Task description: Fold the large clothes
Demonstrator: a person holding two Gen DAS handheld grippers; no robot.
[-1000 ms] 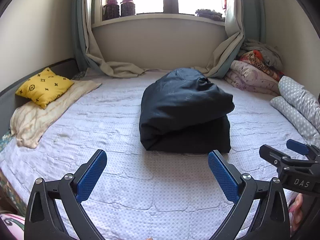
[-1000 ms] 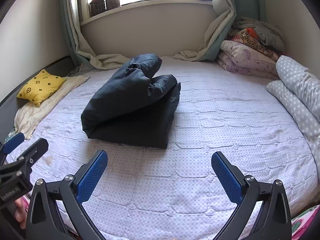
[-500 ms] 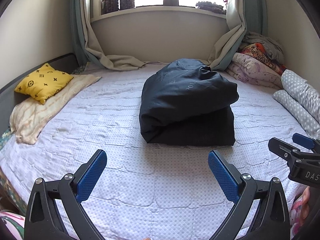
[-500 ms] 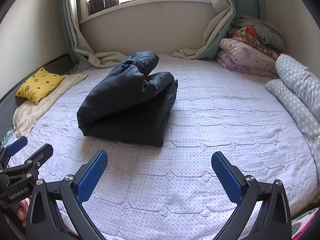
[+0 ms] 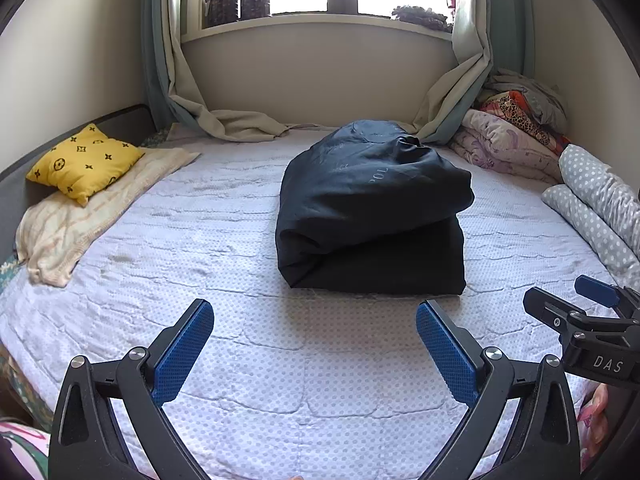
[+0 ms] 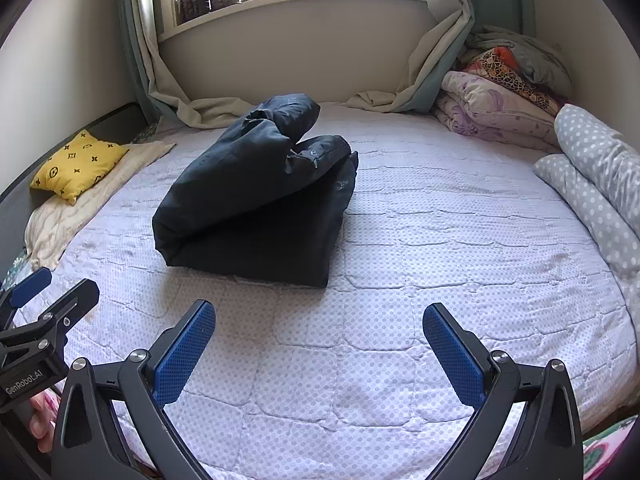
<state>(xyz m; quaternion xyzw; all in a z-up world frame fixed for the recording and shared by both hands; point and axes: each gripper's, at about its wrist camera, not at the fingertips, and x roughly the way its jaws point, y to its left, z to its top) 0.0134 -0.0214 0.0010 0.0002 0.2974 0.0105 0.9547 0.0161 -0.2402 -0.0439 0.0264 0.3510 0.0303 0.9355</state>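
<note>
Dark jacket (image 5: 372,208) seen folded in bulky bundle mid-bed (image 5: 280,360), top layer puffed up. Left gripper (image 5: 314,350) and right gripper (image 6: 318,350) held wide, empty, near side of jacket. Top should be pressed flat w/ both, edges squared.

This is a bedroom in a home: a wide bed (image 5: 280,360) under a dotted, quilted white cover fills the room from wall to wall. A yellow patterned cushion (image 5: 82,162) lies on a cream blanket (image 5: 80,220) at one side, folded quilts (image 5: 508,148) and a polka-dot duvet (image 5: 600,200) are piled at the other. At the far end, curtains (image 5: 184,80) drape onto the bed below a sunlit window whose sill holds two jars (image 5: 238,2).
</note>
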